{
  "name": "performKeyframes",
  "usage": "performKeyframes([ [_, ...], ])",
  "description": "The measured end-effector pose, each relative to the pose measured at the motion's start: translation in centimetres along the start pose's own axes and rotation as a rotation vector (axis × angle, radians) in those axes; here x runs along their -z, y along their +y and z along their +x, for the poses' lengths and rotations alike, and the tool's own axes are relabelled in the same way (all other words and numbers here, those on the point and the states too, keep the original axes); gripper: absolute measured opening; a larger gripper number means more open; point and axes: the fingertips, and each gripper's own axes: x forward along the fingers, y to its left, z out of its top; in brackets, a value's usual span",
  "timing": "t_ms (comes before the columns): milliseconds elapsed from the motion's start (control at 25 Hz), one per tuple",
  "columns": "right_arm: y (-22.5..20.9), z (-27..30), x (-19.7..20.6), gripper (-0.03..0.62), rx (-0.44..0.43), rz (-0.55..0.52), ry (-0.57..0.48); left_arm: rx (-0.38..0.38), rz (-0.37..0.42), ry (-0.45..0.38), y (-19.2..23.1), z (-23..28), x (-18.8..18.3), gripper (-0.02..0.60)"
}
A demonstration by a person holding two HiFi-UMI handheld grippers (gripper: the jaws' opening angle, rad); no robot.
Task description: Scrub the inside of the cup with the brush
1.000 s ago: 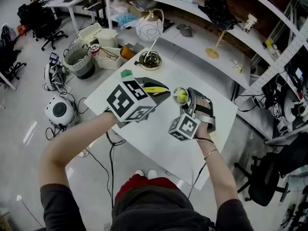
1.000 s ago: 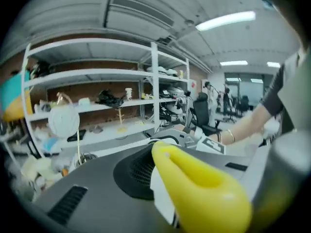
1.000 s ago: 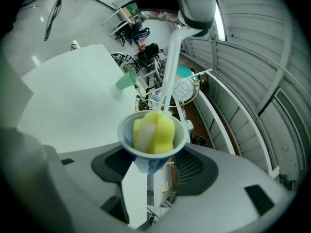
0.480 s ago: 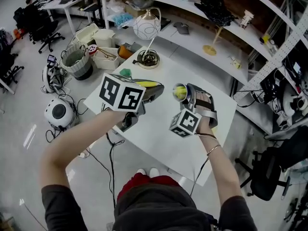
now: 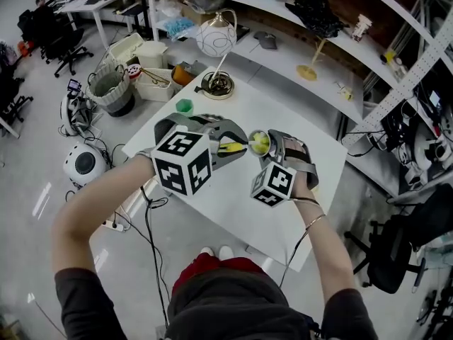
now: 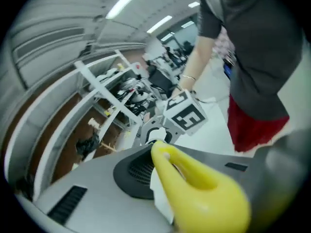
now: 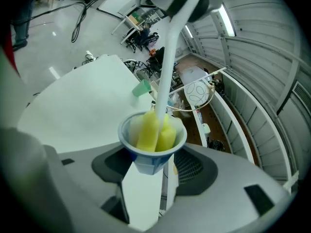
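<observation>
Nearest the person, the right gripper (image 7: 154, 171) is clamping the blue cup (image 7: 151, 149) by its narrow base, its wide-set jaws pressing on both sides and the mouth facing left. The left gripper (image 6: 163, 161) is squeezing the brush (image 6: 197, 186) by its yellow handle, jaws closed on it. Both are hovering above the white table (image 5: 230, 211), with the cup just right of the left gripper's tips. The yellow sponge (image 7: 154, 127) is sitting inside the cup, reaching toward the bottom, and the white stem (image 7: 167, 57) is rising out past the rim.

To scrub well, I judge the left hand should be twisting and pumping the stem along the cup's axis, sweeping the sponge round the wall, while the right is holding firm. The grip on the base is small, so levering sideways is risking tipping the cup out.

Farther off, a green tub (image 5: 184, 106) is standing at the table's far left edge, well apart.
</observation>
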Motion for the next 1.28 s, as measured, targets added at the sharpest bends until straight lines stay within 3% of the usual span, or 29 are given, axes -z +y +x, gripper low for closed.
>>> performKeyframes([
  [120, 0.6, 0.0, -0.6, 0.275, -0.024, 0.007, -0.019, 0.036, 0.364, 0.085, -1.8, 0.0, -0.5, 0.043],
  [200, 0.8, -0.1, -0.9, 0.275, -0.023, 0.014, -0.026, 0.044, 0.464, 0.113, -2.4, -0.1, -0.6, 0.043],
  [240, 0.7, -0.2, -1.0, 0.275, -0.016, 0.02, -0.027, 0.041, 0.452, 0.115, -2.4, -0.1, -0.7, 0.043],
  [320, 0.5, -0.3, -1.1, 0.275, -0.001, 0.039, -0.024, 0.023, 0.308, 0.098, -1.8, -0.2, -0.8, 0.043],
  [560, 0.3, 0.1, -0.5, 0.275, 0.034, 0.079, 0.005, -0.037, -0.303, 0.009, 1.0, 0.0, 0.2, 0.043],
  [760, 0.9, 0.5, -0.1, 0.275, 0.037, 0.101, 0.038, -0.064, -0.69, -0.046, 2.1, 0.0, 2.1, 0.043],
  [1120, 0.9, 1.2, 1.6, 0.275, 0.056, 0.163, 0.08, -0.106, -1.134, -0.169, 2.5, 0.2, 4.9, 0.043],
  [1280, 0.3, 1.3, 2.5, 0.275, 0.057, 0.245, 0.083, -0.123, -1.22, -0.231, 2.8, -0.6, 5.3, 0.043],
])
